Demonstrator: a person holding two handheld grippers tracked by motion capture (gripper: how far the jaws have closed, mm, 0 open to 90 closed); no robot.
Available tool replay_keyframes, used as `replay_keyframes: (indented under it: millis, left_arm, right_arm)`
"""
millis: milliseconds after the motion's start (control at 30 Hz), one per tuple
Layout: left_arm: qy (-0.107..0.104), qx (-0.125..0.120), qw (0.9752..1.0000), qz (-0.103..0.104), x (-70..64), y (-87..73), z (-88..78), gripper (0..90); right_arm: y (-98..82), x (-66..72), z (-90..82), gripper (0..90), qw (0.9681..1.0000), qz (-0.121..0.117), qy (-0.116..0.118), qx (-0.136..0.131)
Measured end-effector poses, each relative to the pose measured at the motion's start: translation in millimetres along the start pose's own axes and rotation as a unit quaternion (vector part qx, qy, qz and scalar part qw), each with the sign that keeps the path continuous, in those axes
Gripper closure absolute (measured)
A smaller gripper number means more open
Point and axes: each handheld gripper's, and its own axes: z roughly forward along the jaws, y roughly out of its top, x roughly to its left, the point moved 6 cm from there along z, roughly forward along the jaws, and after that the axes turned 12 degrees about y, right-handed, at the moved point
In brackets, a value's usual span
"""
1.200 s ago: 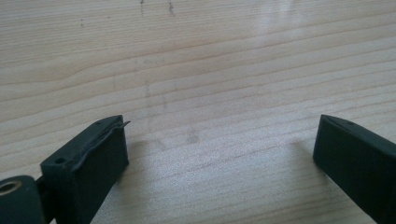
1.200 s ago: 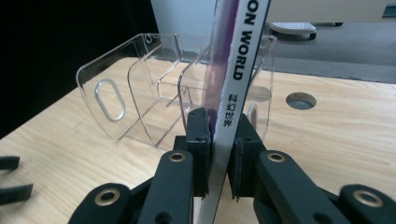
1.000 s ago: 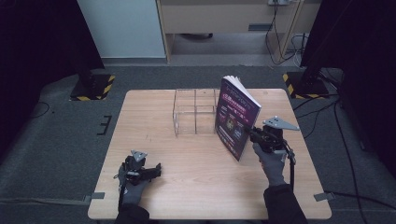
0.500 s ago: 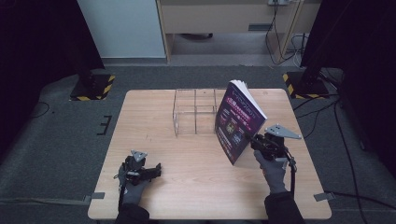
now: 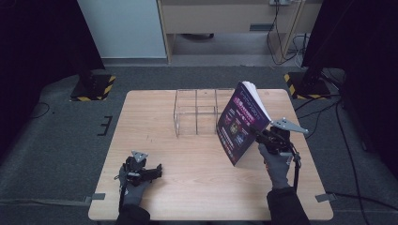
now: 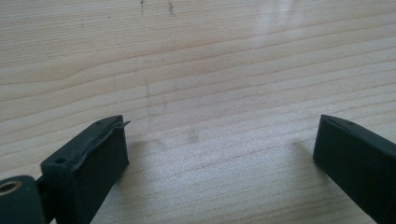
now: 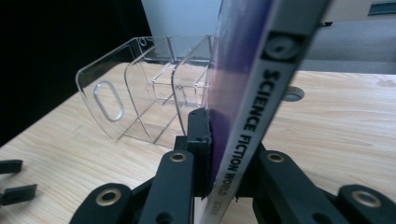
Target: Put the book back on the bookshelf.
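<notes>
Left gripper [image 5: 157,169] resting low on wooden table [image 5: 197,187], jaws spread, nothing between | clear acrylic organizer [image 5: 197,112] mid-table, far side | magazine [image 5: 241,124] held tilted above table, pinched at spine by right gripper [image 5: 261,133]

obstacles: clear rack [image 5: 196,112] mid-far on table [image 5: 150,122], my tilted book [image 5: 241,123] just right of it | free: bare wood before my left claw [image 5: 150,171], near half open
</notes>
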Motion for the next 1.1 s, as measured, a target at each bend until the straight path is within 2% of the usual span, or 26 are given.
replay_keyframes:
  millis: [100, 200, 533, 733, 867, 1100]
  left_arm:
    - [0.0, 0.0, 1.0, 0.0, 0.0, 0.0, 0.0, 2.1]
    - [0.0, 0.0, 1.0, 0.0, 0.0, 0.0, 0.0, 2.1]
    - [0.0, 0.0, 1.0, 0.0, 0.0, 0.0, 0.0, 2.1]
    - [-0.001, 0.0, 1.0, 0.0, 0.0, 0.0, 0.0, 2.0]
    - [-0.001, 0.0, 1.0, 0.0, -0.1, 0.0, 0.0, 2.0]
    - [-0.001, 0.0, 1.0, 0.0, 0.0, 0.1, 0.1, 2.0]
  right_arm:
    - [1.2, 4.4, 1.6, 82.7, 1.0, 0.003, 0.007, -0.006]
    - [3.9, 12.2, 3.5, 82.8, 0.9998, -0.016, 0.004, -0.007]
    - [21.4, 21.8, 17.0, 82.9, 0.9992, -0.034, 0.011, -0.017]
    - [36.1, 21.0, 28.5, 82.9, 0.9988, -0.04, 0.013, -0.023]
    - [47.3, 16.1, 36.5, 83.0, 0.9986, -0.045, 0.001, -0.026]
    - [56.4, 8.9, 52.1, 82.9, 0.9981, -0.057, -0.011, -0.023]
